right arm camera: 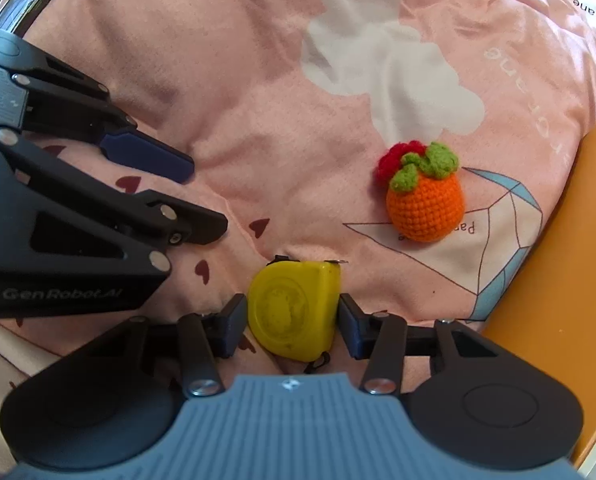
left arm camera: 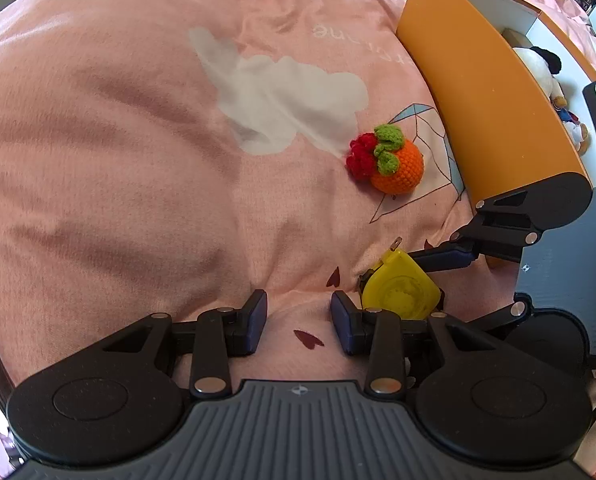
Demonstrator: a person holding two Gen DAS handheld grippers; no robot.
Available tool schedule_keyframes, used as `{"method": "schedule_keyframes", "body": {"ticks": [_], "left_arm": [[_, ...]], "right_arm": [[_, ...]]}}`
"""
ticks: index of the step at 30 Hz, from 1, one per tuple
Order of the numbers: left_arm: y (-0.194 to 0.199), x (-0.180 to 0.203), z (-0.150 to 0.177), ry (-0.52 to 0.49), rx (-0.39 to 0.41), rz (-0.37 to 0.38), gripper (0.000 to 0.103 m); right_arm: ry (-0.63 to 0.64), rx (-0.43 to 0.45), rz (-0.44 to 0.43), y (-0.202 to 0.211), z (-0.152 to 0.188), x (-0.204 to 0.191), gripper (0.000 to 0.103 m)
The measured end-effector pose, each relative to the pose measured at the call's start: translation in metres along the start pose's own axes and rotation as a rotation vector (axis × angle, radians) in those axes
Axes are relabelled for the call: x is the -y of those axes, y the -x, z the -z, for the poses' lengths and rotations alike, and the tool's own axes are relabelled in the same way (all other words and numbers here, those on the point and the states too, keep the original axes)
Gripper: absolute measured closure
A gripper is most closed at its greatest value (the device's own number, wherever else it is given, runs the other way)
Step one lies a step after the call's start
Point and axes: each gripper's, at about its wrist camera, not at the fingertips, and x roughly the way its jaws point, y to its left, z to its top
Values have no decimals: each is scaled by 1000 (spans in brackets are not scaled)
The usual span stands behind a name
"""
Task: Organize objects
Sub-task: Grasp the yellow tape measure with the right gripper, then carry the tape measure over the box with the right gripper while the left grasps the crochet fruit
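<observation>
Yellow tape measure [right arm camera: 291, 312] sits between the right gripper's [right arm camera: 291, 326] 2 spread fingers, the left pad touching or nearly touching it and a thin gap at the other, while the left gripper [left arm camera: 299, 322] hovers just beside it, spread and pinching nothing. It lies on a rumpled pink quilt [left arm camera: 117, 140], with a crocheted orange [right arm camera: 424, 198] near an orange box [left arm camera: 482, 92]. A plush toy [left arm camera: 546, 76] inside the box is half hidden by its wall.
</observation>
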Motion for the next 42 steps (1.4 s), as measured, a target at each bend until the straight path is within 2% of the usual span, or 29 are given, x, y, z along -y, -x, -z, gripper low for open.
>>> {"method": "schedule_keyframes", "body": {"ticks": [1,2,7,12,16,22,26,29,31,34,38,42], "left_arm": [[0,0,0,2,0,3,59],[0,0,0,1,-1,-1,59],[1,1,0,-1,2,-3,59],[1,1,0,-3,0,-5,59],[1,0,0,-1,-1,-11,60],[3,-2,1,7,8,0,61],[11,-4,1,15,64,30,61],[27,-3,0,0,149,58,61],[40,-1,-2,-23,211,75,61],[52,5,-9,-64,271,107,60],[53,19,-20,-139,306,103,53],[40,37,-33,-203,269,72,43]], "right_arm": [[1,14,4,3,1,0,69],[-6,33,-10,9,1,0,75],[-17,45,-19,20,3,2,78],[-27,43,-76,25,8,6,81],[-87,24,-134,10,9,15,80],[-109,61,-109,17,18,20,82],[-67,131,-40,39,27,15,82],[-103,187,-5,58,32,17,82],[-139,233,-10,70,16,9,82],[-193,308,-9,95,18,17,82],[-271,408,12,125,15,31,82],[-382,463,44,156,30,65,82]]}}
